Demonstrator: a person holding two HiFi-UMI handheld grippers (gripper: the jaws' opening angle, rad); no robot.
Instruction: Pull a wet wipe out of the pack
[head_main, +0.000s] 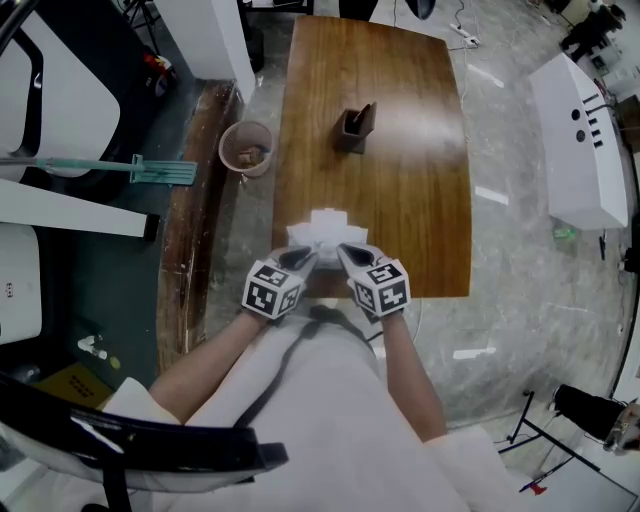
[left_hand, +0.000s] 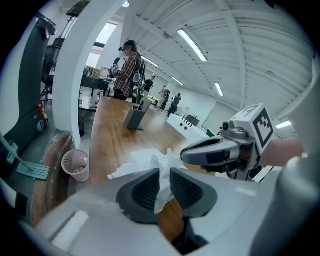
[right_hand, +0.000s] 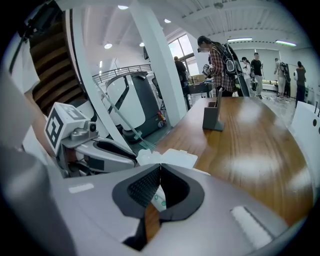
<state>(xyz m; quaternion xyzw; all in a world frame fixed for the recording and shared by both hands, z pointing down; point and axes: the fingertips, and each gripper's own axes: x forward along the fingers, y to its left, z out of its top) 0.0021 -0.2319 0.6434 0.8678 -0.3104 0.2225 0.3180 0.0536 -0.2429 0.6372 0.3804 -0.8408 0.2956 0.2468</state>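
The white wipe pack (head_main: 322, 230) lies at the near edge of the wooden table (head_main: 410, 210), its lid flipped up (right_hand: 172, 156). A crumpled white wipe (left_hand: 150, 159) rises from it and runs down between the jaws of my left gripper (left_hand: 164, 172), which stand a little apart with the wipe loose in the gap. My right gripper (right_hand: 160, 167) is shut, its tips meeting at the pack's near edge; green-printed film shows in the hollow behind them. In the head view the left gripper (head_main: 303, 258) and right gripper (head_main: 346, 253) flank the pack closely.
A dark holder (head_main: 355, 128) stands mid-table. A pink waste bin (head_main: 246, 148) sits on the floor left of the table, beside a green-headed tool (head_main: 160, 170). A white machine (head_main: 585, 140) stands at right. People stand beyond the table's far end (left_hand: 125, 70).
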